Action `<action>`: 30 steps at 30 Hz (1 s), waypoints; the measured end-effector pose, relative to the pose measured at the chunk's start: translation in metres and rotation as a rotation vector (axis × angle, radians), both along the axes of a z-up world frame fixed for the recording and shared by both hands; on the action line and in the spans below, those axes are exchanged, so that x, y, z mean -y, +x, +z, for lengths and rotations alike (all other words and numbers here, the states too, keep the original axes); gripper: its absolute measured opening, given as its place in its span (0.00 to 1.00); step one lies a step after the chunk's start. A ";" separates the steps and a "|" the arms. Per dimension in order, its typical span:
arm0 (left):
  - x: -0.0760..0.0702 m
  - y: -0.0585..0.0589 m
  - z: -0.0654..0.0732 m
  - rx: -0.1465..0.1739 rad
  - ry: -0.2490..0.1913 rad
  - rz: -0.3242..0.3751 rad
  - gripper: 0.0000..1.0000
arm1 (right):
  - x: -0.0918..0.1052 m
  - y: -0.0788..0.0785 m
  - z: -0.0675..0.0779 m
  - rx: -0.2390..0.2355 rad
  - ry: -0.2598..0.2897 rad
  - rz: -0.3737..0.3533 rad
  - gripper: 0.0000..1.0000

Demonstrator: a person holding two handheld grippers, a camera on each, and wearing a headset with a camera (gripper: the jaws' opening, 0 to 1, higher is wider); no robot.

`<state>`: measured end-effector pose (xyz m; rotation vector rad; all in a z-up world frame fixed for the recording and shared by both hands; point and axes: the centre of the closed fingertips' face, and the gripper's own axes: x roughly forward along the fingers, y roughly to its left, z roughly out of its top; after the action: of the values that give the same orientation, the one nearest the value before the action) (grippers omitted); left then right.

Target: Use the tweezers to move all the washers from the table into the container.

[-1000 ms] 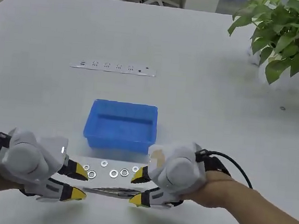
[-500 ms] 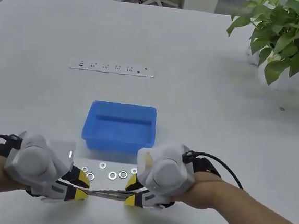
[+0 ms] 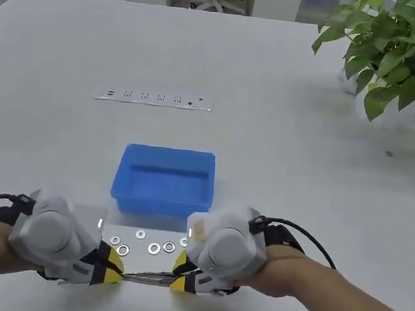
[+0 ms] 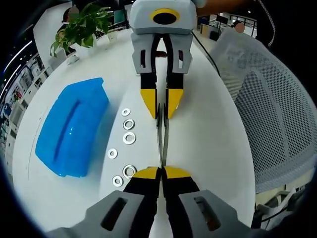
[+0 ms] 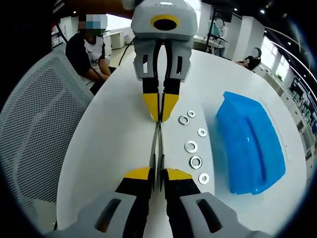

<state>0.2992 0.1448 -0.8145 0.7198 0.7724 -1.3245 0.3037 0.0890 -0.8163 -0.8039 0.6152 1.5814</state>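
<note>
Head view: left gripper (image 3: 114, 267) and right gripper (image 3: 179, 273) each pinch one end of the tweezers (image 3: 146, 277), low over the table (image 3: 279, 169).
Left gripper view: tweezers arms nearly together, gripping no washer.
Right gripper view: six washers (image 5: 191, 147) lie loose between tweezers and blue container (image 5: 252, 144).

**Lighting / image quality: bright, flat, heavy fisheye on gripper cams**

Head view: diffuse overhead light. The white table (image 3: 285, 177) is near clipping and low in contrast. Shadows are faint and soft at the blue container (image 3: 163, 177) and under the left gripper (image 3: 115, 269) and right gripper (image 3: 180, 275). Washers (image 3: 153, 248) and tweezers (image 3: 146, 276) are small and slightly soft. The far background is washed out.

Gripper views: strong barrel distortion. The table edge and mesh chair (image 4: 262, 99) bow towards the rim. There is a glossy sheen on the container floor. Each view's own jaws, near the lens, look soft.
</note>
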 end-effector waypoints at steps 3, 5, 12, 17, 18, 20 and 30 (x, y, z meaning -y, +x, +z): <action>0.000 -0.001 0.000 0.001 0.001 -0.001 0.06 | 0.000 0.000 0.000 0.001 -0.001 0.002 0.11; 0.000 -0.001 0.001 0.000 0.000 0.001 0.06 | 0.000 0.000 0.000 0.003 -0.002 0.003 0.11; -0.002 0.000 0.008 0.014 -0.003 0.009 0.06 | -0.001 0.000 0.001 0.013 -0.008 0.010 0.12; -0.002 0.000 0.013 0.020 -0.003 0.013 0.06 | -0.003 0.000 0.002 0.019 -0.005 0.011 0.12; -0.002 0.000 0.017 0.024 -0.004 0.012 0.06 | -0.004 0.000 0.002 0.019 -0.002 0.011 0.12; -0.001 0.000 0.020 0.028 -0.005 0.011 0.06 | -0.005 0.001 0.003 0.021 0.001 0.010 0.13; 0.006 0.000 0.040 0.043 -0.019 0.002 0.06 | -0.010 0.000 0.004 0.026 0.007 0.015 0.13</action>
<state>0.2991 0.1392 -0.7740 0.7299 0.7244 -1.3089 0.3034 0.0991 -0.8120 -0.8242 0.5859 1.5833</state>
